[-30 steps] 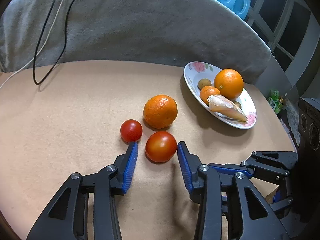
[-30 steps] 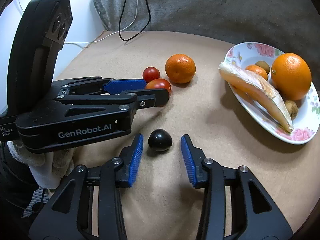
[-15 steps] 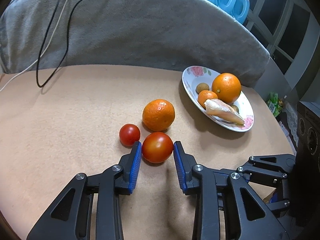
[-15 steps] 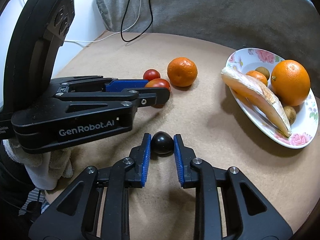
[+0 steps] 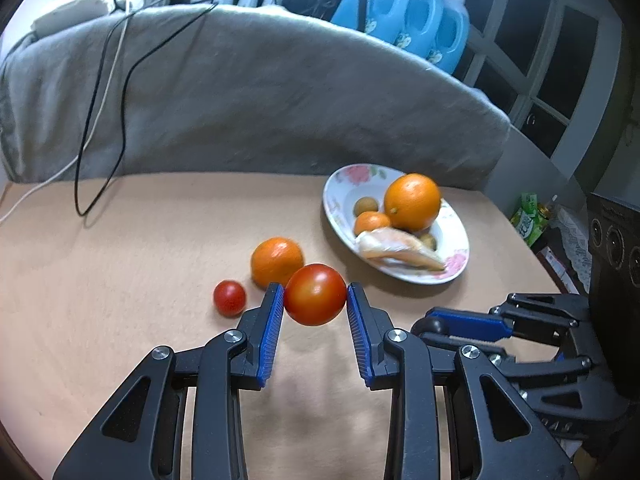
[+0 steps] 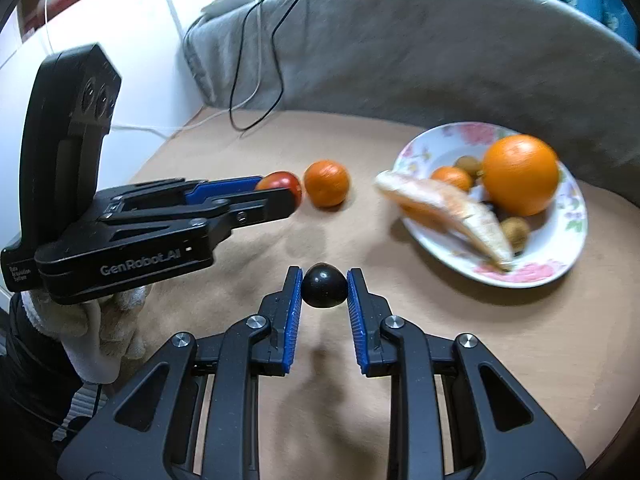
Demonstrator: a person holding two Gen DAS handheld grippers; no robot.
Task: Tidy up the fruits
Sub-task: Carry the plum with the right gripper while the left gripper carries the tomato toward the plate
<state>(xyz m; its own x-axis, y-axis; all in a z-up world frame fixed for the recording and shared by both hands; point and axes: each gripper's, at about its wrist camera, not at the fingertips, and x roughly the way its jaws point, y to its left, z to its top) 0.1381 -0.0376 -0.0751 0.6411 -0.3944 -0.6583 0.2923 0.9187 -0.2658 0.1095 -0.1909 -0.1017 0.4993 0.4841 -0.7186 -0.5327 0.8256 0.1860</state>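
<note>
Blue ribbed pads of the left gripper press on both sides of a large red tomato, which hangs clear of the tan table; the tool slants downward toward the tabletop. Just behind the tomato on the table sits a tangerine, and a small cherry tomato lies near it to the left. The right gripper is likewise clamped, its pads squeezing a small dark, almost black round fruit held off the surface, and it too tilts down. Seen from the right wrist, the left tool reaches in from the left, gripped by a hand in a pale glove. A flowered plate stands well apart to the right, holding a big orange, a smaller tangerine, some little brown fruits and a wrapped wedge. A grey blanket lies along the far edge of the table.
</note>
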